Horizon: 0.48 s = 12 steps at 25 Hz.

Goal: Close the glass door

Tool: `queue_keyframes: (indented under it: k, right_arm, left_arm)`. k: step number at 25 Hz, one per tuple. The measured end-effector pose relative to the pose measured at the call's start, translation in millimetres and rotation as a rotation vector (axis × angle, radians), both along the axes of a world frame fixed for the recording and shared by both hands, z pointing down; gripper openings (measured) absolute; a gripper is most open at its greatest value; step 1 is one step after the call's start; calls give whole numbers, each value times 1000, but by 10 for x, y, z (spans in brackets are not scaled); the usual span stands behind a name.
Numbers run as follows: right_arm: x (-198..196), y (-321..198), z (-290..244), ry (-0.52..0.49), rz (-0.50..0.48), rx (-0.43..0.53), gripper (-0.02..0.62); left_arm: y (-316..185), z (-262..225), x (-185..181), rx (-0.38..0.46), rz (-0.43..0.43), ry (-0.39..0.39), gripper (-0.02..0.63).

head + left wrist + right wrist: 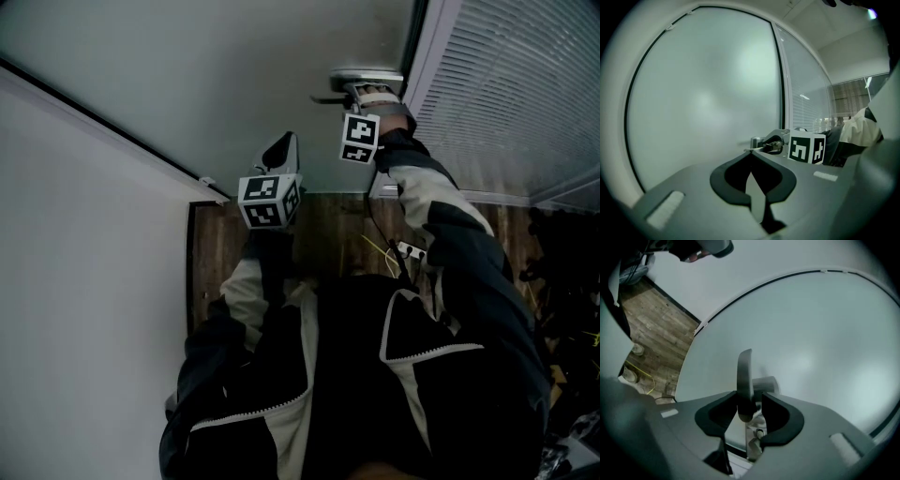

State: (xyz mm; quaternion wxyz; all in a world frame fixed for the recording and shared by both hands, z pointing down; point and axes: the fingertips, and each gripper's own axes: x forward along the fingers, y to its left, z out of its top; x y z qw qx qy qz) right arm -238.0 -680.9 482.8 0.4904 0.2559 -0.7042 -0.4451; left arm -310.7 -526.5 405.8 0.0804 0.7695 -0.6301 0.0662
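Frosted glass door fills the view ahead; its silver lever handle lies lengthwise between the parted, unclamped jaws of the right gripper, while the left gripper, closed and empty, hovers farther away

The left tool points at the frosted glass door, jaws together with nothing between them. Past it, the right tool is at the handle, with its marker cube before the blinds.
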Motion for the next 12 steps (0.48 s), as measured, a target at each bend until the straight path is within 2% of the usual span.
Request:
queue_keyframes:
  k: [3, 4, 5, 8, 10, 12]
  right_arm:
    - [52, 186, -161, -113, 11, -30, 159]
    - [71, 284, -241, -178, 15, -43, 135]
    - [99, 391, -330, -260, 25, -69, 75]
    - [239, 707, -632, -609, 91, -247, 6]
    - [344, 897, -766, -867, 144, -399, 5]
    - [444, 1050, -790, -1076, 189, -515, 5]
  left_arm:
    - [-47, -45, -40, 14, 1, 4, 2]
    - [-57, -47, -47, 17, 1, 6, 2]
    - [-72, -47, -44, 21, 4, 11, 2]
    - [-150, -81, 40, 38, 28, 27, 2]
    - [-180, -94, 110, 47, 46, 37, 2]
    - [-181, -52, 171, 51, 60, 49, 2]
